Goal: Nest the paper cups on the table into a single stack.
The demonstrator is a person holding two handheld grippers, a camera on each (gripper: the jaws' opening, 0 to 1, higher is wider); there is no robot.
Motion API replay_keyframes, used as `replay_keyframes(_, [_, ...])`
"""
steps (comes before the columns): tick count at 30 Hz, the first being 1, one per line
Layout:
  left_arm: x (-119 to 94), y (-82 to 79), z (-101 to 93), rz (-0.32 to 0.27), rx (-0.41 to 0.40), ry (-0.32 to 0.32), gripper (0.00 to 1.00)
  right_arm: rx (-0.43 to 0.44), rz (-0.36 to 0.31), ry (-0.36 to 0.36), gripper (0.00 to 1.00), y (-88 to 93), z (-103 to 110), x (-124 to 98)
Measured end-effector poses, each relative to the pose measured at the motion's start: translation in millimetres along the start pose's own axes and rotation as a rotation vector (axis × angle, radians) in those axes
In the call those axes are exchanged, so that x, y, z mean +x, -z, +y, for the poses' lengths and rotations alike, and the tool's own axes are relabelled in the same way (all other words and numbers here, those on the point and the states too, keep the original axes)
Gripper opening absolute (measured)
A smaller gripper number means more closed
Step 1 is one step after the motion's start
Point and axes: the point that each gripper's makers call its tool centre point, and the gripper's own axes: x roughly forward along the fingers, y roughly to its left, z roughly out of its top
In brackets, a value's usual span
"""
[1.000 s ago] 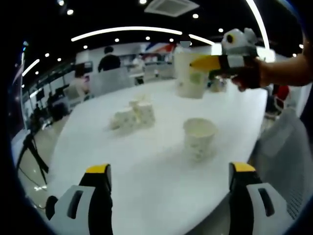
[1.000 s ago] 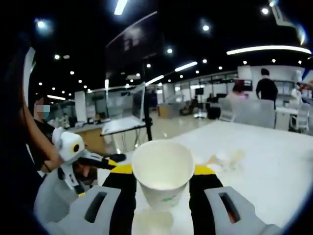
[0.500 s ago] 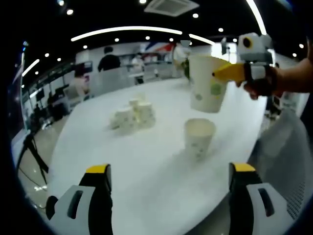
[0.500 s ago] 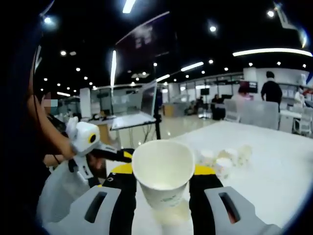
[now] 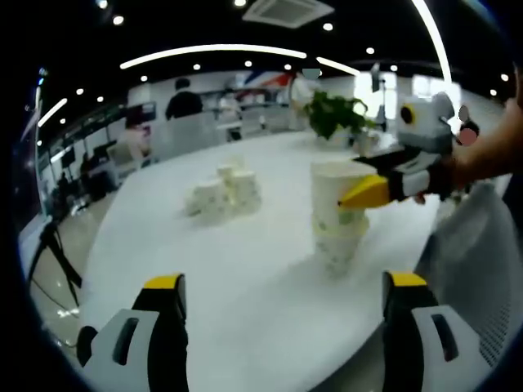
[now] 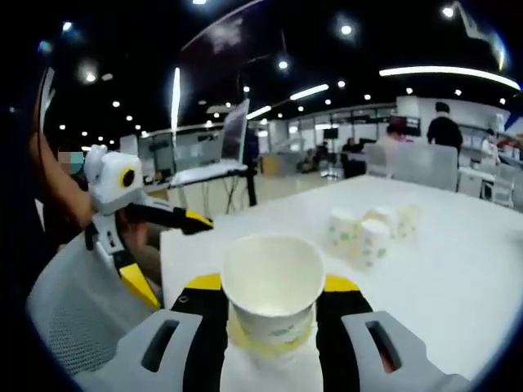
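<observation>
Paper cup (image 5: 337, 193), pinched by right gripper (image 6: 272, 304), half-seated in table cup (image 5: 338, 245): press straight down, keep axes aligned, then release; left gripper (image 5: 282, 287) spread, idle; loose cups (image 5: 221, 194) remain.

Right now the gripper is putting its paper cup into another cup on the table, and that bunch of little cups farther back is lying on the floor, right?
Not quite. The bunch of little cups sits on the white table, not the floor; the left gripper view shows it. The right gripper is indeed lowering its paper cup into the cup on the table.
</observation>
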Motion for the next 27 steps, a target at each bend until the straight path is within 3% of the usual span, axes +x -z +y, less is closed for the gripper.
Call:
replay_keyframes(4, [0, 0.2, -0.1, 0.002, 0.0, 0.0, 0.99, 0.001, 0.045, 0.023, 0.4, 21.5, -3, 2])
replay_keyframes(5, [0, 0.2, -0.1, 0.001, 0.0, 0.0, 0.99, -0.037, 0.004, 0.034, 0.42, 17.0, -5, 1])
replay_keyframes(8, [0, 0.4, -0.2, 0.003, -0.001, 0.001, 0.99, 0.038, -0.002, 0.039, 0.44, 17.1, -8, -2])
replay_keyframes(13, [0, 1.1, -1.0, 0.006, -0.001, 0.004, 0.99, 0.054, 0.024, 0.053, 0.52, 18.1, -14, -6])
replay_keyframes(20, [0, -0.2, 0.5, 0.0, -0.01, -0.002, 0.99, 0.064, -0.032, 0.076, 0.59, -1.6, -22, -25])
replay_keyframes(25, [-2, -4.4, 5.4, -0.03, -0.075, -0.007, 0.99, 0.029, -0.018, 0.123, 0.81, -0.3, -37, -45])
replay_keyframes(27, [-3, -5.9, 5.3, -0.037, -0.088, -0.003, 0.99, 0.027, -0.015, 0.133, 0.81, 2.3, -43, -57])
